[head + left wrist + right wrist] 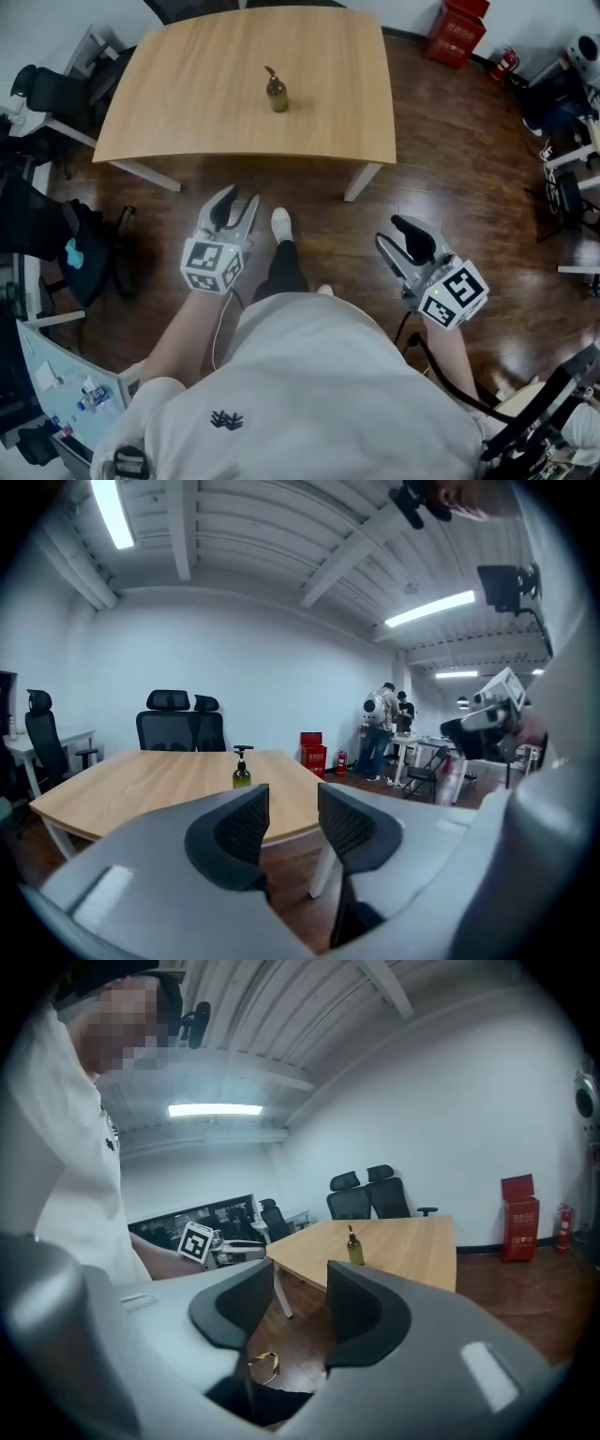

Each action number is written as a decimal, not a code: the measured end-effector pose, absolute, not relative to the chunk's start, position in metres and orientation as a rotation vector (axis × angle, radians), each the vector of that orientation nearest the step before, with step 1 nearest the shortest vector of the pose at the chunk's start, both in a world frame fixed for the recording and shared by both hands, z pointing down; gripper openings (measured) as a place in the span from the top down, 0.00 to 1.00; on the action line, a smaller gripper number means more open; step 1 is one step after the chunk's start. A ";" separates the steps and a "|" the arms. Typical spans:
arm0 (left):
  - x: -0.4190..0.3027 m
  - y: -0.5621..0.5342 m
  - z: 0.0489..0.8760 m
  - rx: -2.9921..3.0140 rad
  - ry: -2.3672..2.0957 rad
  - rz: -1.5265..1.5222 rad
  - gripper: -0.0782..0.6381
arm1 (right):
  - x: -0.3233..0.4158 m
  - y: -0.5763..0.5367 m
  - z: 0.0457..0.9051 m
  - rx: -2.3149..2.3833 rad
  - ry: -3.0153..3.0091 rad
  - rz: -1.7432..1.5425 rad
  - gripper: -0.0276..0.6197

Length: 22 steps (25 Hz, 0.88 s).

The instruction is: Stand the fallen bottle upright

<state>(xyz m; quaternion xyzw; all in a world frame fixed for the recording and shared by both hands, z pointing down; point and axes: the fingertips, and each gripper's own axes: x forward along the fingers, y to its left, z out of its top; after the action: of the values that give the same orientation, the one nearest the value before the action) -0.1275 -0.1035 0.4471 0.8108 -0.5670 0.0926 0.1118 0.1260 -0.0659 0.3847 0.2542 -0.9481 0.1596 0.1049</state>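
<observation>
A small olive-green bottle [277,94] with a dark pump top stands upright on the light wooden table [187,103], near the middle. It also shows in the left gripper view [242,772] and the right gripper view [354,1249]. Both grippers hang over the floor, back from the table's near edge and close to the person's body. My left gripper [236,208] [292,803] is open with nothing between its ribbed pads. My right gripper [398,242] [300,1288] is open and empty too. Both point toward the table.
Black office chairs [178,726] stand behind the table, and another [42,89] at the left. A red crate [457,33] and a fire extinguisher [503,64] sit at the back right. People [384,728] stand by desks far right. The person's shoe [280,223] rests on the dark wooden floor.
</observation>
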 end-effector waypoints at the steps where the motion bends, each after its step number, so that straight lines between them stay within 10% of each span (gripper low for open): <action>1: -0.124 -0.080 0.440 2.380 -1.647 0.271 0.67 | 0.122 -0.055 0.383 0.715 -2.805 0.466 0.71; 22: -0.140 0.175 0.364 2.647 -1.270 0.121 0.68 | 0.026 0.148 0.362 0.781 -2.813 0.336 0.66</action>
<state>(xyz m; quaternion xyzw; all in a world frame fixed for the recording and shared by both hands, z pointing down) -0.1404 0.1753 0.3640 0.8962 -0.4300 0.0409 0.1014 0.0259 0.1477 0.3618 0.2644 -0.9523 0.1136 0.1015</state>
